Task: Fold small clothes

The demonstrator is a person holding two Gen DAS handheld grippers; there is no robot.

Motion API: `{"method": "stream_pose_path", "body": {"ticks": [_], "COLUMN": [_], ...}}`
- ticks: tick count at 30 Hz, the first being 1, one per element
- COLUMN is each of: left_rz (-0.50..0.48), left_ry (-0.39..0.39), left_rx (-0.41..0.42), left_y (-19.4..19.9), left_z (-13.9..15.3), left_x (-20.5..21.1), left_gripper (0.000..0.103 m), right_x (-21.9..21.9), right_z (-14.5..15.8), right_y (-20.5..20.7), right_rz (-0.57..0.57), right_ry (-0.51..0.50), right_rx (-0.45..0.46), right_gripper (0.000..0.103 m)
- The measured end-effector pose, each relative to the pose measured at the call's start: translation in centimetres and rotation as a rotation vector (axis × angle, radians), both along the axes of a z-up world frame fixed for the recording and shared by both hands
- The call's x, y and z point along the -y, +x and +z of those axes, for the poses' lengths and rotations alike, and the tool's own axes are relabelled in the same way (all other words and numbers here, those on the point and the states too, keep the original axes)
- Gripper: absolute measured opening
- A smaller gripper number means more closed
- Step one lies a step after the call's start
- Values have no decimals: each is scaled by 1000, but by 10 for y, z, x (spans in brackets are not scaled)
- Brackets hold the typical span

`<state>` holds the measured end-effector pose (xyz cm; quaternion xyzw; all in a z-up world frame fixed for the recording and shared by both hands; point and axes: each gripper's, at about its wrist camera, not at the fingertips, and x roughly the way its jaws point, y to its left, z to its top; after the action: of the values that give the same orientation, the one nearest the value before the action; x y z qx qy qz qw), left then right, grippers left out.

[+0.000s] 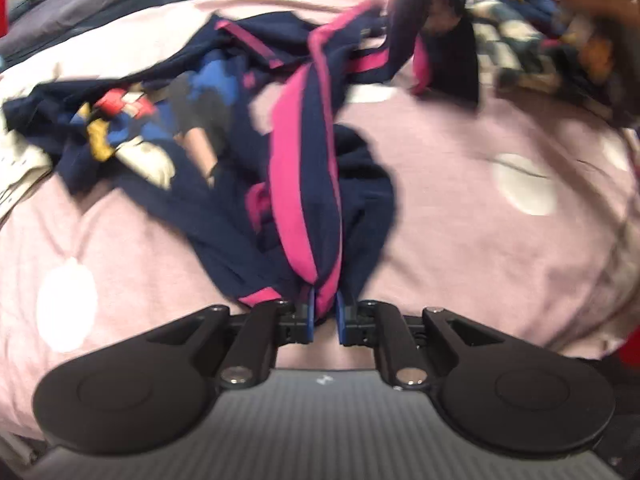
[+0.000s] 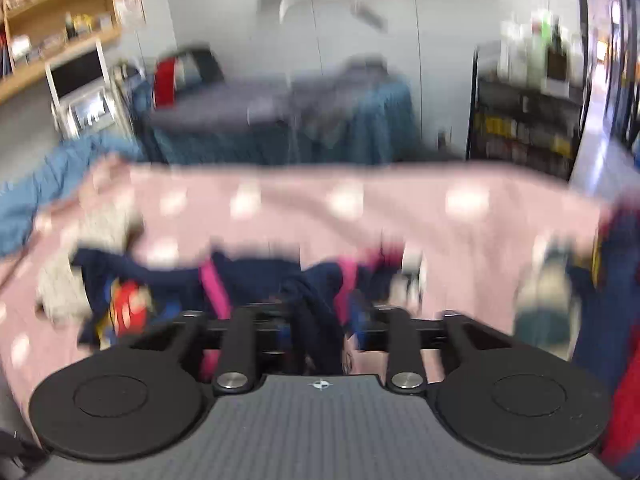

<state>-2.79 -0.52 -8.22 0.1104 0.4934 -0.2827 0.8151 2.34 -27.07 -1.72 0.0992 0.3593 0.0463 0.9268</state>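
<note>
A small navy garment with pink stripes [image 1: 304, 152] lies crumpled on the pink dotted bedsheet [image 1: 480, 220], with a colourful printed figure [image 1: 132, 120] on its left part. My left gripper [image 1: 324, 314] is shut on a navy-and-pink edge of it, and the cloth stretches away from the blue pads up the picture. In the right wrist view the same garment [image 2: 256, 276] lies just ahead, blurred. My right gripper [image 2: 322, 328] stands open, with a loose navy fold [image 2: 316, 320] hanging between its wide-apart fingers.
A heap of other clothes [image 1: 520, 40] sits at the far right of the bed, also seen as a clothes pile [image 2: 616, 280]. A pale cloth [image 1: 20, 160] lies at the left edge. Beyond the bed stand a blue-covered bed [image 2: 280, 128] and a dark shelf [image 2: 520, 120].
</note>
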Motion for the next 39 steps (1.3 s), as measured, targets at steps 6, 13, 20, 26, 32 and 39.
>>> {"method": "stream_pose_path", "body": {"ticks": [6,13,20,26,32,39], "left_rz": [-128,-127,56,115,-101,-640], "left_ry": [-111,15,6,78,296,617], "left_rx": [-88,-24,69,322,451,655], "left_y": [-3,-14,23,95,187,145], "left_z": [11,5,36,76,65,1], "left_x": [24,31,-20,-11,74,153], "left_gripper": [10,43,74,102,103,103], "right_x": [-46,-90,-49,-6,7,17], "right_z": [-44,-67,-37,-42,-53,-33], "right_y": [-23,-9,-58,-123,-142,-140], "right_rz": [108,133,136,5,-132,-165], "right_ry": [348,293,221,184,292,174], "right_rx": [-164,-172,-102,-206,-251,-161], "right_gripper": [103,75,10,9,68,92]}}
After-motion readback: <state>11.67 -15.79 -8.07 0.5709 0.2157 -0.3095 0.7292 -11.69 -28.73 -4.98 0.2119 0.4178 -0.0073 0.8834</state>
